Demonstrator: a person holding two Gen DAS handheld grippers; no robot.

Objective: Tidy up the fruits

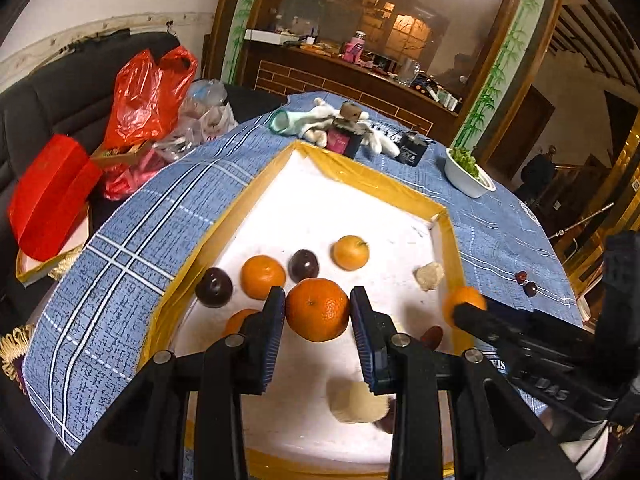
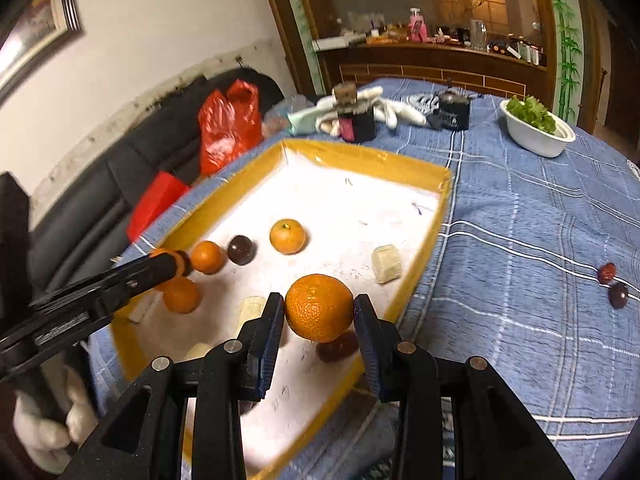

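From the left wrist, the left tongs (image 1: 318, 306) clench a round, pebbly-skinned orange (image 1: 317, 309), stem dimple facing the camera, held above the white tray (image 1: 360, 200) with its glossy yellow-taped rim. Beyond the tongs lie two more oranges and two smooth dark plums (image 1: 304, 265); another orange is half hidden behind the left finger.

From the right wrist, the right tongs (image 2: 319, 307) grip a second orange (image 2: 319, 307) over the tray's near right edge on the blue checked counter (image 2: 520, 260). A dark fruit beneath is blurred.
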